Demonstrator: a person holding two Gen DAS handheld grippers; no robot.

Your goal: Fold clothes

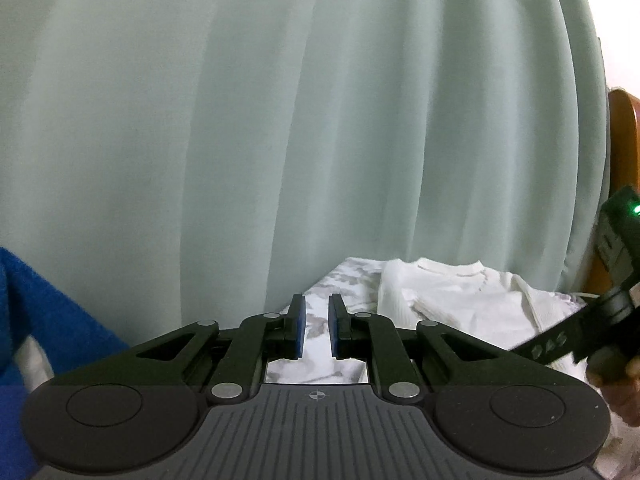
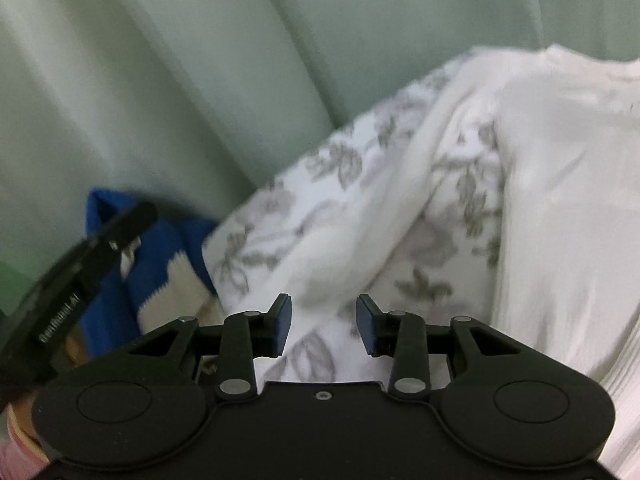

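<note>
Right wrist view: your right claw [image 2: 323, 326] stands partly open and empty, over the floral bedsheet [image 2: 280, 216] beside the white top [image 2: 560, 184] lying spread on the bed. The left claw [image 1: 316, 326] is nearly closed, holding nothing. Lower onto the sleeve edge, pinch one layer only, and avoid the sheet.

Left gripper [image 1: 316, 328] nearly closed, nothing between pads, facing pale green curtain [image 1: 280, 120].
White ribbed sweater [image 1: 460, 300] on floral sheet [image 1: 344, 280] ahead; blue cloth [image 1: 44, 312] left, right gripper [image 1: 592, 320] at right edge.
</note>
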